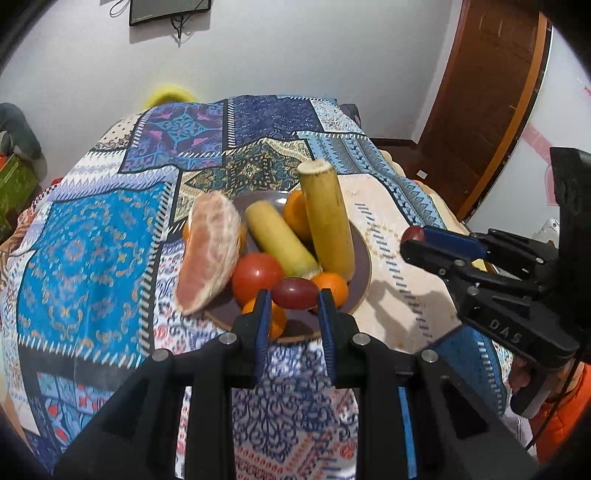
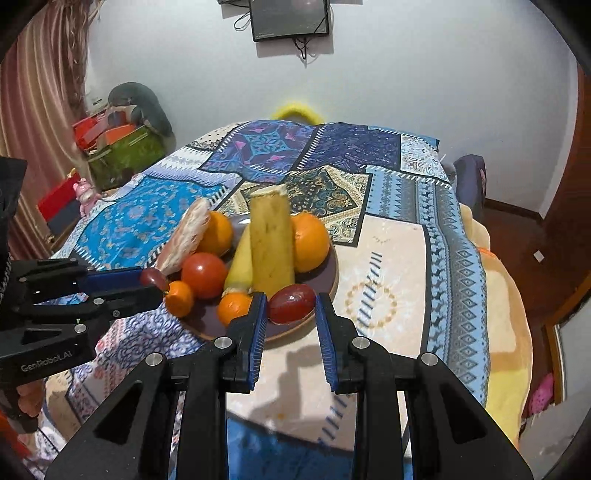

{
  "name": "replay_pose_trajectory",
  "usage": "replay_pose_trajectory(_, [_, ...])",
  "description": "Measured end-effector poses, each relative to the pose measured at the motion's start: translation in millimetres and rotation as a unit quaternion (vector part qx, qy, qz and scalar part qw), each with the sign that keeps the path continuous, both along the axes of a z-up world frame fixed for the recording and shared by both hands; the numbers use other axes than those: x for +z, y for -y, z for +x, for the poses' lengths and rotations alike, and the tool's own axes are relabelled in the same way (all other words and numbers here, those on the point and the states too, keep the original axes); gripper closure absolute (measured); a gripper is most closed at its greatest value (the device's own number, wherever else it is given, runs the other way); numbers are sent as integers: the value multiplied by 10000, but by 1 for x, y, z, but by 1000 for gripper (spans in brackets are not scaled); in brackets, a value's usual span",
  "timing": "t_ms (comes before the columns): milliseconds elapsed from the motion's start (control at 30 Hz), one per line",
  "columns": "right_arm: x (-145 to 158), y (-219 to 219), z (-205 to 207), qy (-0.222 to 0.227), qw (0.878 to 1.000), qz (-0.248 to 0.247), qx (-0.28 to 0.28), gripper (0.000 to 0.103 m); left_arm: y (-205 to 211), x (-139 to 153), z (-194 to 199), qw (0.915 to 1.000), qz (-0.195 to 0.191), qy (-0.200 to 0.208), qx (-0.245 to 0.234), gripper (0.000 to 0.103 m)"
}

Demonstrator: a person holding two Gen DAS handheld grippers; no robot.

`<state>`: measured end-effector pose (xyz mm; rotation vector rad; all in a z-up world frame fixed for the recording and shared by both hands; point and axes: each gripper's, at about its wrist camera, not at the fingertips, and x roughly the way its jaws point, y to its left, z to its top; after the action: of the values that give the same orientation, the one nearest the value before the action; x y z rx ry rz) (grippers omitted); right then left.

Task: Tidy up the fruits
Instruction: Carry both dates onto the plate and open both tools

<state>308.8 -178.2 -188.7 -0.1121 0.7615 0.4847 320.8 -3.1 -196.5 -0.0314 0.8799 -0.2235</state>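
White walls (image 2: 406, 92) carry a dark screen (image 2: 290, 18); pink curtain (image 2: 33, 110) left, wooden door (image 1: 487, 92) right.

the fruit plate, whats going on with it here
A person is working with two handheld grippers over a brown plate of fruit on a patchwork cloth. Each gripper has a dark red grape between its fingers: the left gripper holds one grape at the near edge of the plate, and the right gripper holds another grape. Already on the plate are two banana pieces, oranges, a tomato and a peeled pomelo wedge.
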Motion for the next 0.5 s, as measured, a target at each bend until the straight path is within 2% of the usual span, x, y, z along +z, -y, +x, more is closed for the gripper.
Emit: replay_pose_trajectory(500, [-23,-2,49,-131,9999,-22,-62,78,4,-15,53,9999,-100,-2,31,78])
